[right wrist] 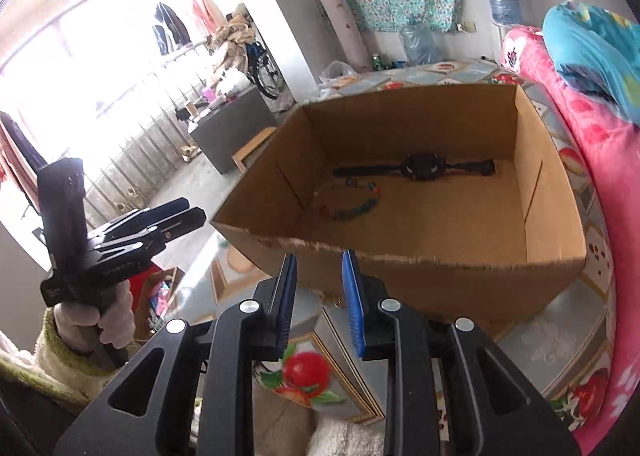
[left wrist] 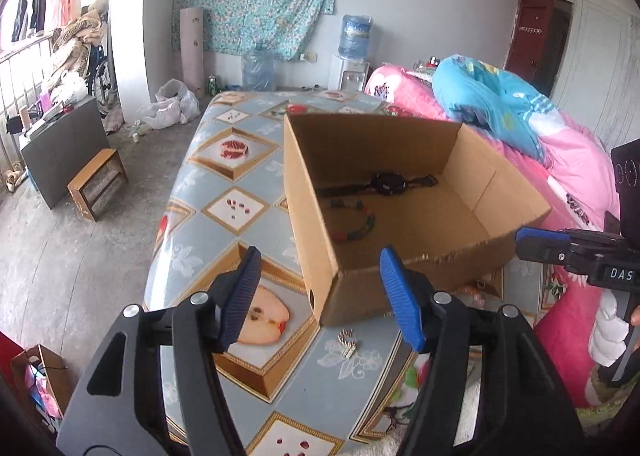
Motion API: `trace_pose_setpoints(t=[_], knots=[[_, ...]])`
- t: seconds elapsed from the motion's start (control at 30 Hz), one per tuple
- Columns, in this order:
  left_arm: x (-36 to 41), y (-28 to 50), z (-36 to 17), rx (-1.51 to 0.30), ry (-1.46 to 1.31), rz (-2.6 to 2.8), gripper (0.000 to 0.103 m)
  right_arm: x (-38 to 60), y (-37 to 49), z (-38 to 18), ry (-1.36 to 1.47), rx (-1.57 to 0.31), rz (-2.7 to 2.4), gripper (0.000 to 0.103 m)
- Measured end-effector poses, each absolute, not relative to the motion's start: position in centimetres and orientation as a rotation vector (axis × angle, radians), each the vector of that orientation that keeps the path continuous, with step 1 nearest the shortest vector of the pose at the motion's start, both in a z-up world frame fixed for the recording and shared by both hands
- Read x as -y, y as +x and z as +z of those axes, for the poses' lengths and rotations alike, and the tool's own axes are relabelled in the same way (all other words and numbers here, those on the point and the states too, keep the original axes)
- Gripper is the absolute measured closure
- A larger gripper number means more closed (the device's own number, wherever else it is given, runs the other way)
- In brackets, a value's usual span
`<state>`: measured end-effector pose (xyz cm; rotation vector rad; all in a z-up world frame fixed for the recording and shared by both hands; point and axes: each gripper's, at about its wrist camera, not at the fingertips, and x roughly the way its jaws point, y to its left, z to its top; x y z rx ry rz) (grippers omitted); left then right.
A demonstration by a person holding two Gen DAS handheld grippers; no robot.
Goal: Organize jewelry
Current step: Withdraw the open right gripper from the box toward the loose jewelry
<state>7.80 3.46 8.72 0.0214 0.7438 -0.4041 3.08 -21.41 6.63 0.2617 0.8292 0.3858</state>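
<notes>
Two pieces already sat inside the cardboard box [left wrist: 400,288], and that box was the landmark for everything else. Nearest, on the camera side of it, the left gripper [left wrist: 324,296] hung with its fingers spread wide and nothing between them. Just this side of the box's near wall, a small silvery trinket [left wrist: 347,342] lay on the patterned tabletop [left wrist: 224,179], apart from the cardboard and untouched; what kind of piece it was could not be told. Level with the box's near right corner, the right gripper [right wrist: 318,296] hovered with its fingers parted only a little, also grasping nothing. Over the torn near rim and onto the box floor: a beaded bracelet [left wrist: 356,221] curled towards the left wall, and behind it, closer to the far wall, a black watch [left wrist: 386,183] stretched out flat with its strap extended. Beyond the box's right side, a pink quilt [left wrist: 576,159] was heaped up. By my reading, the job was well along: two items stowed, the silvery one left to collect, both tools free for it.
</notes>
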Motion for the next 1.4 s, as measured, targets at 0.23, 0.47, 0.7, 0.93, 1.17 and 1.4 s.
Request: trace_pose_setpoints(t=[0.23,0.47,0.7,0.93,1.17,1.4], knots=[[-3.1,8.6,5.8,-0.809,-0.002,-0.346,0.042,22.6,5.6,2.7,0.246,-0.967,0.217,0.079],[-2.1,8.4,5.7,-0.791,-0.019,-0.338,0.042,23.6,6.2,2.3,0.321,-0.961,0.221,0.079],[-2.6,9.7,5.3,-0.804,-0.061,-0.318,0.042,23.0,5.9,2.4,0.318,-0.946,0.227,0.079],[-2.4,10.0,5.2,-0.798,-0.06,-0.322,0.043,22.7,5.8,2.1,0.32,-0.943,0.231,0.079],[-2.1,9.3,5.7,-0.762,-0.045,-0.358,0.043,23.4,4.3,2.7,0.272,-0.934,0.209,0.079],[-2.3,7.0,4.1,-0.787,-0.03,-0.405,0.043,25.4,0.4,1.4,0.246,-1.002,0.176,0.079]])
